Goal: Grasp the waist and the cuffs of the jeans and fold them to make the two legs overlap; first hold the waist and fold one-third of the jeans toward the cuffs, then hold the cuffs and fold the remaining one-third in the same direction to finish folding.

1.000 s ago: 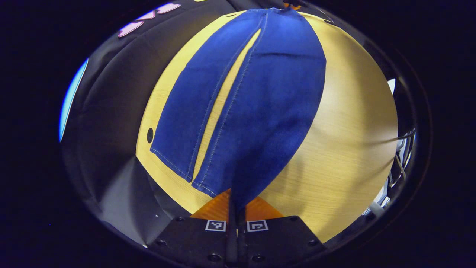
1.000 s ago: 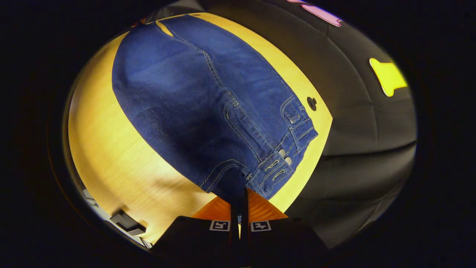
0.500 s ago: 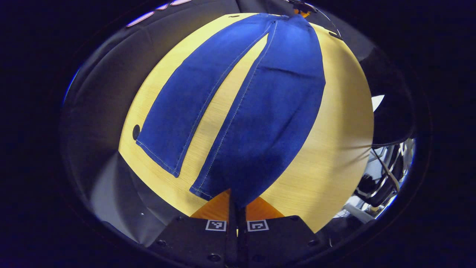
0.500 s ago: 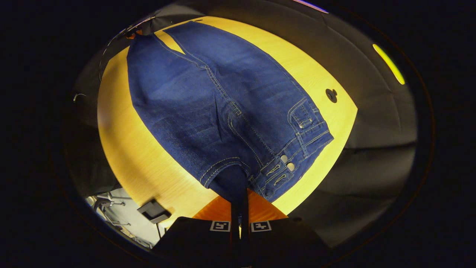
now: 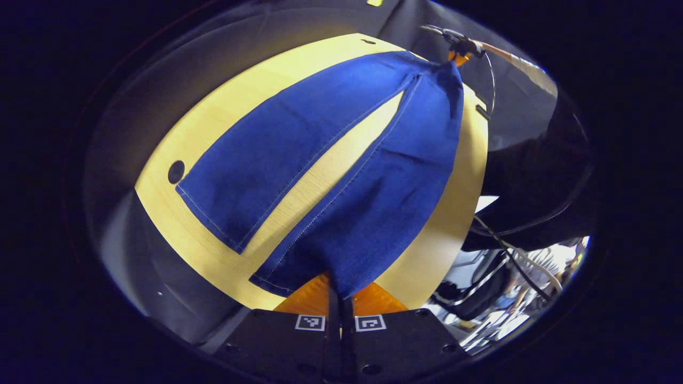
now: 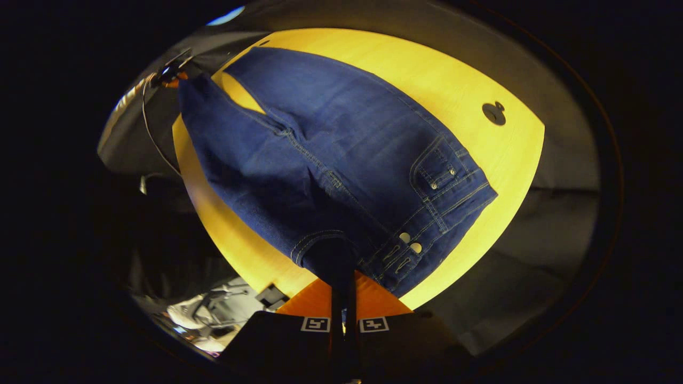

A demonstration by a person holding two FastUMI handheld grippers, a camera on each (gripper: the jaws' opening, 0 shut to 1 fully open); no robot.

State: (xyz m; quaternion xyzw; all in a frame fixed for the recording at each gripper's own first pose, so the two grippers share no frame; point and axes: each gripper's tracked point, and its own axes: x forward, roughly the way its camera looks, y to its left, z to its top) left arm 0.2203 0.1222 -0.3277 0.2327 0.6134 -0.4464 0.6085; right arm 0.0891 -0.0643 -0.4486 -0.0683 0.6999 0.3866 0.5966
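Observation:
Blue jeans (image 5: 341, 160) lie spread on a yellow wooden table (image 5: 213, 117). In the left gripper view my left gripper (image 5: 340, 296) is shut on the cuff of the near leg, which lifts off the table toward me; the other leg lies flat, its cuff (image 5: 211, 224) near the table's end. In the right gripper view my right gripper (image 6: 344, 290) is shut on the waistband corner of the jeans (image 6: 341, 165), beside the fly buttons (image 6: 410, 241). The right gripper (image 5: 459, 48) also shows far off at the jeans' waist in the left gripper view, and the left gripper (image 6: 168, 77) at the cuff in the right gripper view.
A round dark hole (image 5: 175, 172) sits in the table near the flat cuff; another hole (image 6: 493, 113) lies past the waist. The table edge (image 5: 453, 224) drops off beside the lifted leg, with cables and equipment (image 5: 507, 266) below. Black cloth walls surround the table.
Both grippers have risen and swung, lifting the near leg and waist corner higher. The gap between the two legs has widened, and more of the floor clutter shows.

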